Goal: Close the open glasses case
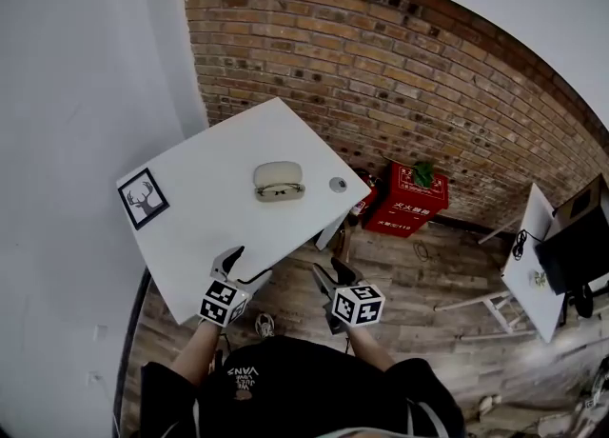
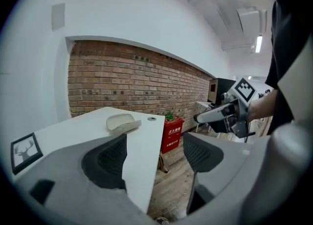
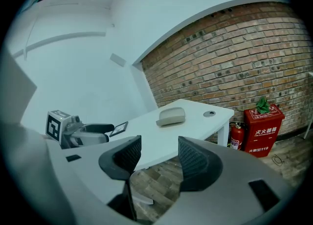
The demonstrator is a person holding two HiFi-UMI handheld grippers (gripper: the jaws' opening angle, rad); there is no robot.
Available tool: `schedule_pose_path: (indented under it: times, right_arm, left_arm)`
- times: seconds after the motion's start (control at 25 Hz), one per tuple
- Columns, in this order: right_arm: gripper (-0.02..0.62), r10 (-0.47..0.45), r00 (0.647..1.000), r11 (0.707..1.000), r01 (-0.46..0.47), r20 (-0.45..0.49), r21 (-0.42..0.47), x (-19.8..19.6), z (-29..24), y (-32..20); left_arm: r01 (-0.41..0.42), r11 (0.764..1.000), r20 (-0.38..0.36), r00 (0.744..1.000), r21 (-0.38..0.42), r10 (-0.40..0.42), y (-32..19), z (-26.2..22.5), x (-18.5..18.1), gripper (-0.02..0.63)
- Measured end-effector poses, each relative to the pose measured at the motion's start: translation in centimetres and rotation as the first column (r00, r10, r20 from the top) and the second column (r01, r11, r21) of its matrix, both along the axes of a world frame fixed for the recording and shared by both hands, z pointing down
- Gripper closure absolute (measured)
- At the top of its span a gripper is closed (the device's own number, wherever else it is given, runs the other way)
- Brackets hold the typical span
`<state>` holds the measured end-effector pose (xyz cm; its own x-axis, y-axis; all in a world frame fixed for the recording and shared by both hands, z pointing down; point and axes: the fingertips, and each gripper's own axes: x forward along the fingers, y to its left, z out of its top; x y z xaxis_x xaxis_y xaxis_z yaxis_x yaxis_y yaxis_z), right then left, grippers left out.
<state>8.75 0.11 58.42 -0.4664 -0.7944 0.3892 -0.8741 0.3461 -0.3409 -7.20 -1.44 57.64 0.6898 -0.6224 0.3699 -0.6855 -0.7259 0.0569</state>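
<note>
A beige glasses case [image 1: 279, 180] lies on the white table [image 1: 205, 222], toward its far side. Its lid sits low over the base, and a dark slit shows along the front. The case also appears in the left gripper view [image 2: 122, 122] and in the right gripper view [image 3: 171, 116]. My left gripper [image 1: 244, 266] hangs over the table's near edge, open and empty [image 2: 154, 151]. My right gripper [image 1: 329, 269] is off the table, over the wooden floor, also open and empty [image 3: 159, 158]. Both are well short of the case.
A framed deer picture [image 1: 143, 199] lies at the table's left corner, and a round grey cap [image 1: 338, 184] sits near the right edge. Beyond that edge stand a red box [image 1: 409, 200] and a fire extinguisher [image 1: 362, 202] against the brick wall. Another white table [image 1: 531, 265] is at the right.
</note>
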Motion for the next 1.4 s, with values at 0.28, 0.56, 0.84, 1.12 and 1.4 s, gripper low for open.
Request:
schedule_pose_path:
  times: [0.28,0.56,0.84,1.12,1.4]
  right_arm:
    - [0.379,0.051,0.999,0.999,-0.051,0.0,0.0,-2.8,-0.2,-4.6]
    - [0.379,0.065,0.998,0.998,-0.066,-0.014,-0.021,-4.3,0.5,-6.7]
    - [0.379,0.066,0.998,0.997,-0.067,-0.02,-0.039,-3.6,1.6,-9.5]
    - [0.379,0.028,0.999,0.999,-0.028,-0.017,-0.045,-2.7,1.8,-13.2]
    - [0.38,-0.041,0.999,0.996,0.039,-0.024,-0.085,-1.6,2.7,-17.0]
  left_arm:
    - [-0.034,0.999,-0.017,0.999,-0.01,0.034,-4.9,-0.2,-2.9,0.244]
    - [-0.049,0.998,-0.038,0.998,-0.029,0.048,-7.9,0.6,-4.4,0.244]
    - [-0.047,0.998,-0.04,0.998,-0.045,0.045,-10.4,1.4,-4.1,0.244]
    - [-0.009,0.998,-0.064,0.998,-0.063,0.005,-13.3,1.7,-3.4,0.242]
    - [0.056,0.994,-0.08,0.995,-0.09,-0.064,-16.5,1.8,-2.7,0.239]
